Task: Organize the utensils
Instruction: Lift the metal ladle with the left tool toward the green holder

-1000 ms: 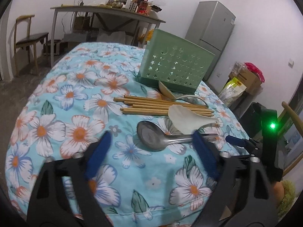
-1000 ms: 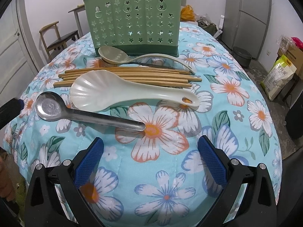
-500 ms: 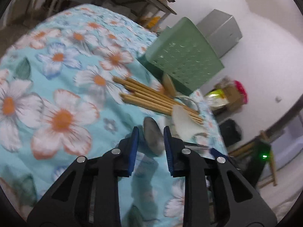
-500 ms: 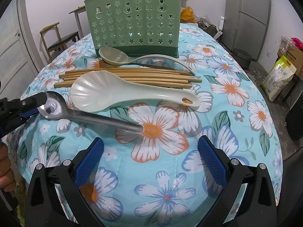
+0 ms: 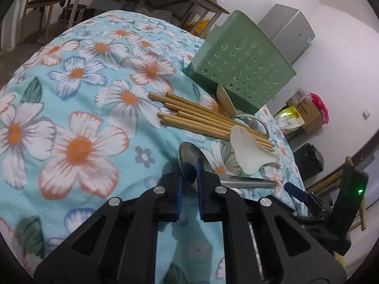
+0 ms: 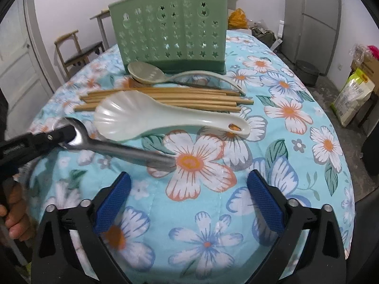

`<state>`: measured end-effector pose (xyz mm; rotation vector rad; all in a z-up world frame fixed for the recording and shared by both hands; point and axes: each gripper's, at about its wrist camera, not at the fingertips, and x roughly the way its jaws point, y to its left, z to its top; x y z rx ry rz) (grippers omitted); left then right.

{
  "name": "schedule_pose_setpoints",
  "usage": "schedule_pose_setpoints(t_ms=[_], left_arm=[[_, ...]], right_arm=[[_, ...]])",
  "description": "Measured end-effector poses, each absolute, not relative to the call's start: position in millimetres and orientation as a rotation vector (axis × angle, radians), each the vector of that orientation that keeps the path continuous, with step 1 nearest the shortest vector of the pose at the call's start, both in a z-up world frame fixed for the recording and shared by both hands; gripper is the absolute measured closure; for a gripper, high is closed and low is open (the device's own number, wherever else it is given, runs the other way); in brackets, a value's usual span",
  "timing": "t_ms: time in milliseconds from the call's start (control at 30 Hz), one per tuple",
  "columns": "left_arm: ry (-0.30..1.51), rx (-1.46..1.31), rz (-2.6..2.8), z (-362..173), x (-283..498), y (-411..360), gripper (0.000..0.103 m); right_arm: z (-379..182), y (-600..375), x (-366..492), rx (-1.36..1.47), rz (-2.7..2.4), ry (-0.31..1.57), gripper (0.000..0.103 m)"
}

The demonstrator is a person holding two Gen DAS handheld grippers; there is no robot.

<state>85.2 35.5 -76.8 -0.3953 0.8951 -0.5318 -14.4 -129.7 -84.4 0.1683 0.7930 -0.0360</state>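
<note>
The fingers [image 5: 200,172] of the left gripper [image 5: 188,174], wide apart a second ago, are now closed on the bowl of the metal spoon [image 6: 113,146], which is tilted with its handle end low over the flowered counter [image 6: 296,142]; the first pick is judged made. The right gripper [image 6: 188,198] is held level with fingers wide and empty, near the handle, while the white spoon [image 6: 165,120], chopsticks [image 6: 165,98] and green holder [image 6: 170,37] wait beyond.
</note>
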Motion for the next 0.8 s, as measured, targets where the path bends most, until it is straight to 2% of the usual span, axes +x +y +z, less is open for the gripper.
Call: schedule_pose_setpoints(t_ms=[133, 200, 533, 800], left_arm=[[0.877, -0.428, -0.518, -70, 80, 59, 0.097], [0.873, -0.488, -0.505, -67, 80, 79, 0.099], [0.729, -0.602, -0.36, -37, 78, 154, 0.101], [0.706, -0.637, -0.323, -37, 86, 172, 0.101]], right_arm=[[-55, -119, -29, 0.113, 0.001, 0.66, 0.017], [-48, -105, -27, 0.03, 0.003, 0.636, 0.021], [-66, -34, -2, -0.258, 0.051, 0.679, 0.046], [-90, 4, 25, -0.502, -0.039, 0.706, 0.066]])
